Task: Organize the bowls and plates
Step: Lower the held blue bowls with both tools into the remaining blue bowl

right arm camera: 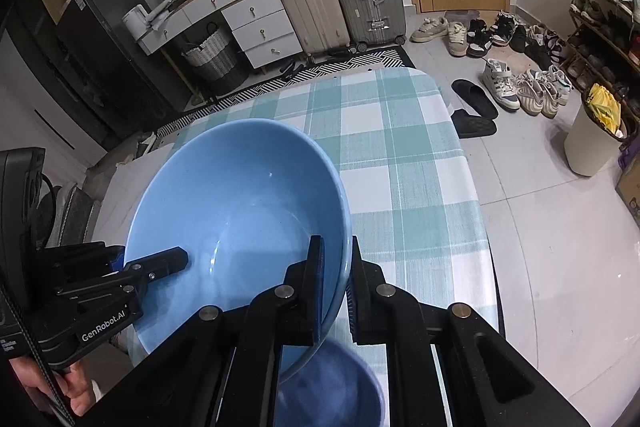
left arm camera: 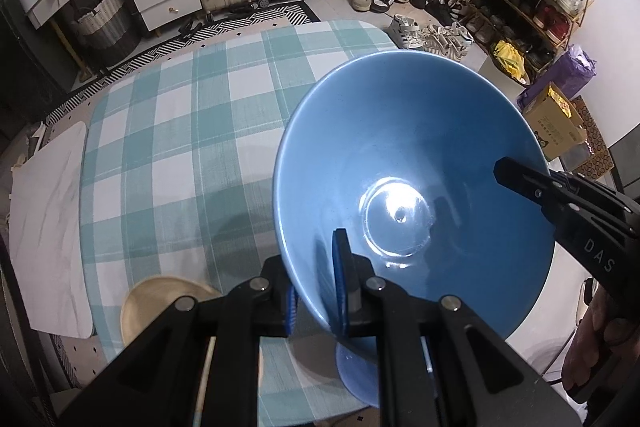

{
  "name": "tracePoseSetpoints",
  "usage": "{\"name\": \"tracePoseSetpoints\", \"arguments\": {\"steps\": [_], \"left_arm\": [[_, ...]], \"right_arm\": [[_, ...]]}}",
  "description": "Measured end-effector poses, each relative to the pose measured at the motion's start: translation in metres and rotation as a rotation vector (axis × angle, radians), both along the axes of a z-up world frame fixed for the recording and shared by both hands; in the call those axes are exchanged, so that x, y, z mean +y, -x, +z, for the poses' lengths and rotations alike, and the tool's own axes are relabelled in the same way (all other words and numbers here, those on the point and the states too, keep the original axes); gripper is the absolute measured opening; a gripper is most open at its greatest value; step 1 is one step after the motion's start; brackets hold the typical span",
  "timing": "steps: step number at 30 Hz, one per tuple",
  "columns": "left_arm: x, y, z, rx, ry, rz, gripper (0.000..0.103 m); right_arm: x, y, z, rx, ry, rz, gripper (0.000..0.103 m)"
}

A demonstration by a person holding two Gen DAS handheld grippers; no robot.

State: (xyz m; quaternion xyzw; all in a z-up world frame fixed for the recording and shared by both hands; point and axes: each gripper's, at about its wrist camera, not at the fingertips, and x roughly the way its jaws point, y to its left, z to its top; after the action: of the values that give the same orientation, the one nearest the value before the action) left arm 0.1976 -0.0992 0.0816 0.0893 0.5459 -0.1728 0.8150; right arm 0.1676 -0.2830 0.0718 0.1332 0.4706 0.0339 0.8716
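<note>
- Two tools are clamped on one bowl (left arm camera: 420, 163): left tool (left arm camera: 318, 291) pinches the near rim, right tool (right arm camera: 334, 291) the opposite rim.
- Bowl is held above the counter (left arm camera: 180, 115), over a darker bowl (right arm camera: 332, 387).
- Risk: thin rim pinches may slip if the tools are parted unevenly.
- Risk: a drop would strike the lower bowl; a tan plate (left arm camera: 160, 299) lies nearby.

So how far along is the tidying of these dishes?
Early, by the look of it. Nothing looks stacked yet. In hand: both tongs, left and right, are clamped on opposite rims of the big blue bowl, held tilted above the checked table. Left to do: set it down, then deal with the darker blue bowl underneath it and the cream plate near the table's edge.
</note>
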Motion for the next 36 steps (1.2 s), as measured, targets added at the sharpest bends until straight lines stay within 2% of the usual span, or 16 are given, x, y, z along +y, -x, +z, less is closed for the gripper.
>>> {"name": "tracePoseSetpoints", "arguments": {"steps": [7,12,21,36], "left_arm": [[0.000,0.037,0.004,0.001,-0.004,-0.005,0.013],[0.001,0.059,-0.006,0.018,-0.005,-0.004,0.013],[0.002,0.086,-0.042,0.083,0.014,-0.012,0.014],[0.004,0.103,-0.087,0.089,-0.038,0.003,0.014]], "right_arm": [[0.004,0.045,0.015,-0.009,0.013,-0.005,0.009],[0.007,0.072,0.011,-0.006,0.014,-0.009,0.009],[0.007,0.102,-0.021,0.046,0.010,-0.020,0.009],[0.014,0.109,-0.083,0.118,0.039,0.002,0.009]]}}
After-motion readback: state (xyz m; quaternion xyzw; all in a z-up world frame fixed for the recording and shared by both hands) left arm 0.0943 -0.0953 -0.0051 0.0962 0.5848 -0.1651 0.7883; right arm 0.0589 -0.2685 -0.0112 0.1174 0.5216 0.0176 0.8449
